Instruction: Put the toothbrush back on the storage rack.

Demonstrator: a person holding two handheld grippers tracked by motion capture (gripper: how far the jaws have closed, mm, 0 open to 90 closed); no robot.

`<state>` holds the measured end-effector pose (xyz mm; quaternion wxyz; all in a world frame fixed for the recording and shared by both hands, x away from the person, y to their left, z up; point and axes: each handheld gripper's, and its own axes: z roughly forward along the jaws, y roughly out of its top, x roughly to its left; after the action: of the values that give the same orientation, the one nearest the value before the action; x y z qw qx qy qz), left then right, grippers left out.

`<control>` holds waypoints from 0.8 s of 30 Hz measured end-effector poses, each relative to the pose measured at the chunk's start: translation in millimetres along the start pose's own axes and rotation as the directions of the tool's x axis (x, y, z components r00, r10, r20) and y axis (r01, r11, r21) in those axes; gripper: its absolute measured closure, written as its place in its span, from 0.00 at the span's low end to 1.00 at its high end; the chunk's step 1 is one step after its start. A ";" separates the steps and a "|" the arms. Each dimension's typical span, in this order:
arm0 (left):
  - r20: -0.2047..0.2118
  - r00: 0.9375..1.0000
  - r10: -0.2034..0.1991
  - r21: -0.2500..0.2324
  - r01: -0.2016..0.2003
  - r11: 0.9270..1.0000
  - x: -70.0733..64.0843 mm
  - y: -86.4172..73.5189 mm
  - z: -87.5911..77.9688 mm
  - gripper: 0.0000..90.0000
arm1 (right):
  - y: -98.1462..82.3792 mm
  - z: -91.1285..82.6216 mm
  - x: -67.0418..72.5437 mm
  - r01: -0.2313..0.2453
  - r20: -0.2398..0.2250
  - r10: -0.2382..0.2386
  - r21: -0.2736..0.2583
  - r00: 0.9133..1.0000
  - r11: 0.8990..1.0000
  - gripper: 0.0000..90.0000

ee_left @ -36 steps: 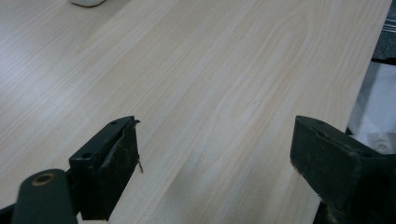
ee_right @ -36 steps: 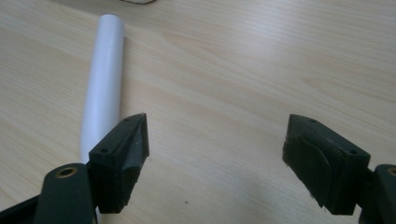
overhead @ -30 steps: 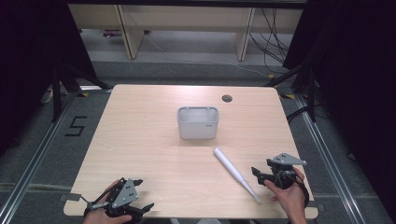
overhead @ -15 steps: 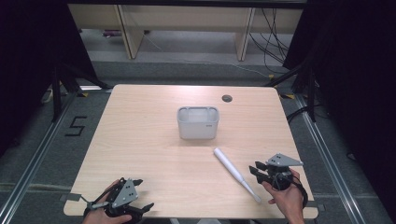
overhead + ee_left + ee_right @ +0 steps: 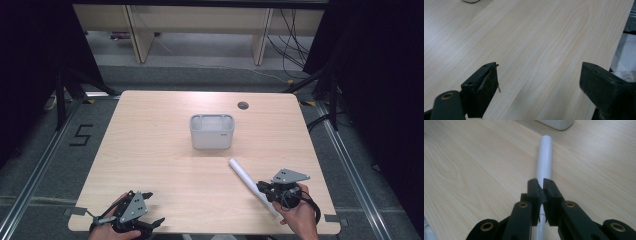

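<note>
High view overhead, facing forward; gripper views close, sharing table [image 5: 165, 150].

I've got a light wood table [image 5: 150, 150] as my reference. White rectangular bin [image 5: 211, 131] sits upright on it, roughly centre, slightly toward the far edge. Round dark cable hole [image 5: 243, 105] in the tabletop near the far right corner. Off the table's left side, a "5" marking [image 5: 80, 135] on the grey floor. Beyond the far edge, beige shelf uprights [image 5: 135, 30] and loose black cables [image 5: 292, 35].
</note>
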<state>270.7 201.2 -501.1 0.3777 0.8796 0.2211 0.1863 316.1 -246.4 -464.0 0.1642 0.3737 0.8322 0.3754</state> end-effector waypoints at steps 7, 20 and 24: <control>-0.006 1.000 0.009 0.010 -0.009 1.000 1.0 0.2 -0.5 0.16 | -0.8 5.2 2.7 0.025 -0.013 -0.025 0.019 1.000 0.999 0.96; -0.013 1.000 0.003 -0.004 -0.003 1.000 -0.1 -0.1 0.1 0.16 | -3.8 14.1 7.0 0.039 -0.049 -0.036 0.069 0.998 0.997 0.96; -0.006 1.000 0.010 0.011 -0.010 1.000 1.0 0.1 -0.6 0.16 | -4.4 15.3 8.3 0.039 -0.053 -0.034 0.094 0.998 0.995 0.96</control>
<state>271.2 202.0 -500.5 0.3713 0.8821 0.2191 0.1898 316.8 -234.5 -477.4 0.1314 0.3561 0.8597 0.3419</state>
